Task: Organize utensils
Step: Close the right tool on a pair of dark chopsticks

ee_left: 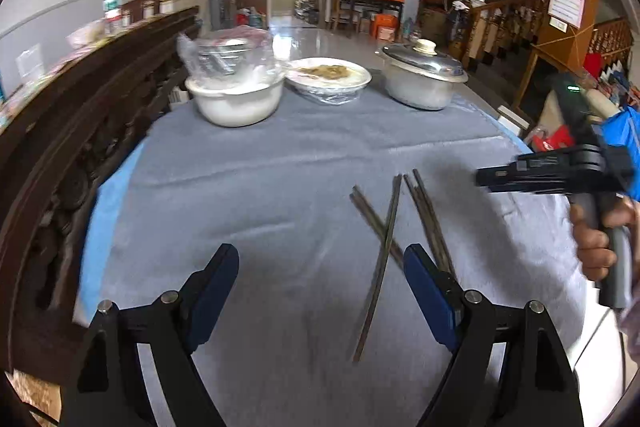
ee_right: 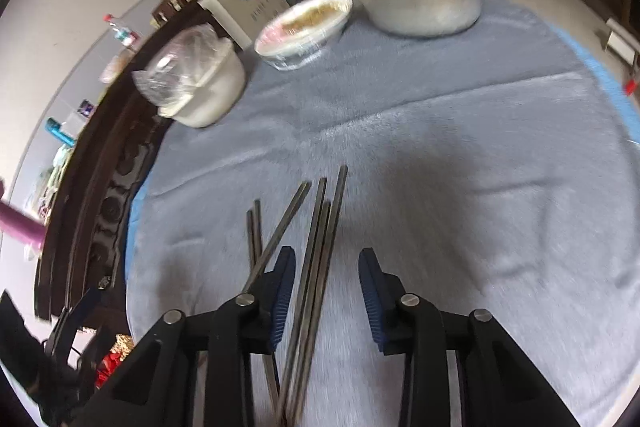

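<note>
Looking along the left gripper [ee_left: 320, 267], its jaws stand wide apart with nothing between them, above the grey cloth [ee_left: 280, 155] of the table. Several dark chopsticks [ee_left: 384, 247] lie loose and crossed on the cloth just ahead; some pass behind the right-hand finger. They look thin, stiff, light and smooth, so they would likely roll or slip; a hold near the middle of a bundle seems safest. Further back stand a white bowl [ee_left: 236, 103] under plastic film, a covered plate [ee_left: 330, 77] and a lidded metal pot [ee_left: 420, 83], all well apart from the sticks. The right gripper [ee_left: 500, 179] comes in from the side.

From the right wrist, the right gripper [ee_right: 327, 291] stands partly open, and a bundle of chopsticks [ee_right: 316, 267] runs between its fingers; the pads do not seem to press them. One stick crosses over the left finger and two lie outside it, so gathering them all may need the left gripper's help. Nothing else crowds the sticks.
</note>
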{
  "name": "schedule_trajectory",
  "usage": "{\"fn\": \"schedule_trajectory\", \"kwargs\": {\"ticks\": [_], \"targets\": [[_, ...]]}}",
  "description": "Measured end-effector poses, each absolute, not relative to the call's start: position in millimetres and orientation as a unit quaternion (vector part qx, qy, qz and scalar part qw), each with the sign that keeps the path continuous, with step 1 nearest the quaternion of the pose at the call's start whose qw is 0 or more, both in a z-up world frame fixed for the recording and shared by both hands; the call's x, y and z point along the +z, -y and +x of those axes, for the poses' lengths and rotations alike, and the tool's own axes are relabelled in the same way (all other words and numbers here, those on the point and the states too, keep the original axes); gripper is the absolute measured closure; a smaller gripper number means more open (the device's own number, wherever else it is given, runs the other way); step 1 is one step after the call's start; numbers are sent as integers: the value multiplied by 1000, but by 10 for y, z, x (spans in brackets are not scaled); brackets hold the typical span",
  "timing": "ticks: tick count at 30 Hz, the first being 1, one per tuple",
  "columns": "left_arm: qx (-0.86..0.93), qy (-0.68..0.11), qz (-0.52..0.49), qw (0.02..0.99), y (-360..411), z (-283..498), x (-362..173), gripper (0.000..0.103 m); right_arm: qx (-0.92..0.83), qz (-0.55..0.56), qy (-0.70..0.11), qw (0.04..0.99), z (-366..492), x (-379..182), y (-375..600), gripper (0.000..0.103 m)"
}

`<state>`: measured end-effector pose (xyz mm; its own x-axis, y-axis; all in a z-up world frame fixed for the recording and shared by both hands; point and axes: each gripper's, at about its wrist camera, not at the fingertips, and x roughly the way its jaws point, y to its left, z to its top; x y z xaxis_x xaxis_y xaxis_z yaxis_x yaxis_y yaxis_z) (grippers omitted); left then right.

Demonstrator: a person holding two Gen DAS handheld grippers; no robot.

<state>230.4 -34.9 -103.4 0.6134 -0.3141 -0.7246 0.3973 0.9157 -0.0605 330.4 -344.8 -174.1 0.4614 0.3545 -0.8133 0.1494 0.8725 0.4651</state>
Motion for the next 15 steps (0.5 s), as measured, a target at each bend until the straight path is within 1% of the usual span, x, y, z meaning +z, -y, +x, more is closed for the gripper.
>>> {"fn": "schedule_trajectory", "kwargs": {"ticks": [3, 8, 10, 11, 12, 15], "targets": [[-215, -401, 53, 889, 443, 2519, -1086, 18, 59, 256, -541, 799, 3684, -1939, 3433, 75], [-244, -420, 56, 872, 604, 2814, -1227, 20, 46, 276, -557, 782, 4100, -2124, 3464, 75], [-259, -427, 53, 865, 665, 2889, -1268, 26, 40, 271, -562, 781, 4176, -2144, 3444, 75], [-267, -429, 54, 861, 698, 2920, -1283, 31, 33, 263, -572, 776, 4231, -2180, 3414, 79], [-274, -432, 55, 857, 735, 2950, -1297, 34, 31, 261, -579, 772, 4256, -2206, 3399, 81], [-295, -435, 63, 849, 875, 3027, -1331, 37, 21, 237, -601, 763, 4311, -2267, 3304, 82]]}}
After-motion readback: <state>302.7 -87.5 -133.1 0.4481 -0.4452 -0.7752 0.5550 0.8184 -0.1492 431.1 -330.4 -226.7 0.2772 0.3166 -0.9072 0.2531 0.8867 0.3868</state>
